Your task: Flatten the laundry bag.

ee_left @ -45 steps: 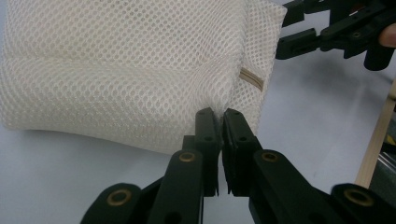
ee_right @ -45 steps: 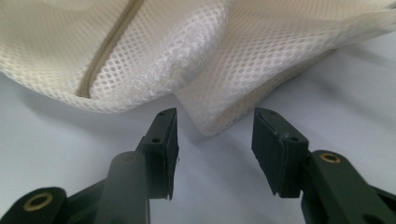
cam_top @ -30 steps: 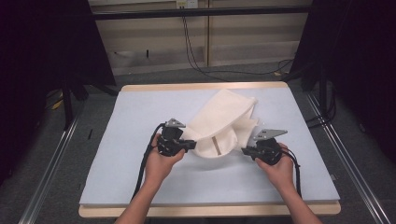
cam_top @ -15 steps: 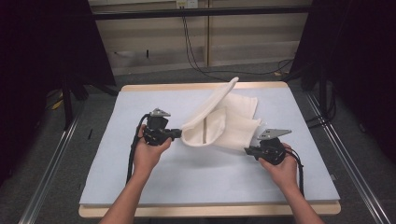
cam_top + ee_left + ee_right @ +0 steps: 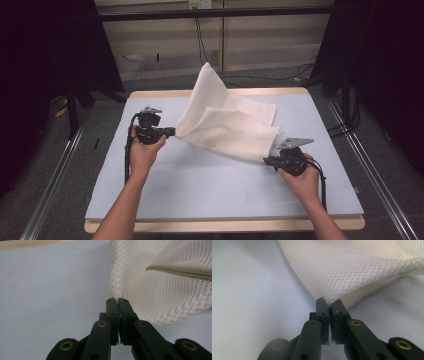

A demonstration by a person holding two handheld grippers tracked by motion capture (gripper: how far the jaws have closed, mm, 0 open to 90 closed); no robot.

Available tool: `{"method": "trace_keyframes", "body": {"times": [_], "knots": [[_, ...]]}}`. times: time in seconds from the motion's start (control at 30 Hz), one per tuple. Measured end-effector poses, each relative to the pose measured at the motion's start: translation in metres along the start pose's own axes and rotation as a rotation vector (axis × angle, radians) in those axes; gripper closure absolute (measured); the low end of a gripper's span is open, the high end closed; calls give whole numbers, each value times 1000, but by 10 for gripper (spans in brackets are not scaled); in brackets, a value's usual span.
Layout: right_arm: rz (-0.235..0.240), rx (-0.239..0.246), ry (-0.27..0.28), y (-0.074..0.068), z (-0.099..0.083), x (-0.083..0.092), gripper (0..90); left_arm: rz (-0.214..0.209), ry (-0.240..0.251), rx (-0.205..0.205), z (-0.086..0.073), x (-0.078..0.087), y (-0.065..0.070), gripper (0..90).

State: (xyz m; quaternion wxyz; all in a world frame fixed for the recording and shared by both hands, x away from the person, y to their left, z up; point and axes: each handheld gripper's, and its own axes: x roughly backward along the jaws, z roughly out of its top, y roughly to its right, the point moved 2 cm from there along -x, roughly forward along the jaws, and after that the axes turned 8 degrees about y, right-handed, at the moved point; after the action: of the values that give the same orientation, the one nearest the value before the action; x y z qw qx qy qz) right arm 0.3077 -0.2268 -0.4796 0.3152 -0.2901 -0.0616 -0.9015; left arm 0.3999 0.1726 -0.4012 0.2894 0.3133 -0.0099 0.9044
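Both grippers are pinching corners of the white mesh bag (image 5: 225, 127): left gripper (image 5: 117, 301) clamped tight, right gripper (image 5: 329, 305) biting only the edge (thin purchase). Bag is hanging stretched between them over the blue mat (image 5: 200, 185); pulling harder is risking slip at right.

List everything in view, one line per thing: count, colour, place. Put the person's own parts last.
mesh bag: one, white, stretched between both grippers, partly lifted above the mat
mat: one, pale blue, covering the tabletop
table: one, light wood edge, under the mat
cables: several, black, on the floor beyond the table
left gripper: one, black, shut on the bag's left corner
right gripper: one, black, shut on the bag's right corner
hands: two, gripping the gripper handles, forearms entering from the bottom edge
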Motion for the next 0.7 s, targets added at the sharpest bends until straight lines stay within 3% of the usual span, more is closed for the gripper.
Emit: {"method": "trace_keyframes", "body": {"times": [0.13,0.2,0.23,0.33,0.53,0.7], "knots": [[-10,1,-4,0,0,-1,858,27,8,12,0,0,-10,869],[-16,5,-2,1,0,-1,857,54,8,25,-2,0,-13,802],[-17,6,-1,1,0,0,857,61,-15,5,-2,1,-17,787],[-23,0,-3,2,-1,0,857,64,-18,20,-5,0,-17,780],[-38,-5,1,6,-2,2,858,40,-59,-7,-13,-3,-15,747],[-33,-2,0,6,-3,2,852,18,-56,16,-25,-9,-11,682]]}}
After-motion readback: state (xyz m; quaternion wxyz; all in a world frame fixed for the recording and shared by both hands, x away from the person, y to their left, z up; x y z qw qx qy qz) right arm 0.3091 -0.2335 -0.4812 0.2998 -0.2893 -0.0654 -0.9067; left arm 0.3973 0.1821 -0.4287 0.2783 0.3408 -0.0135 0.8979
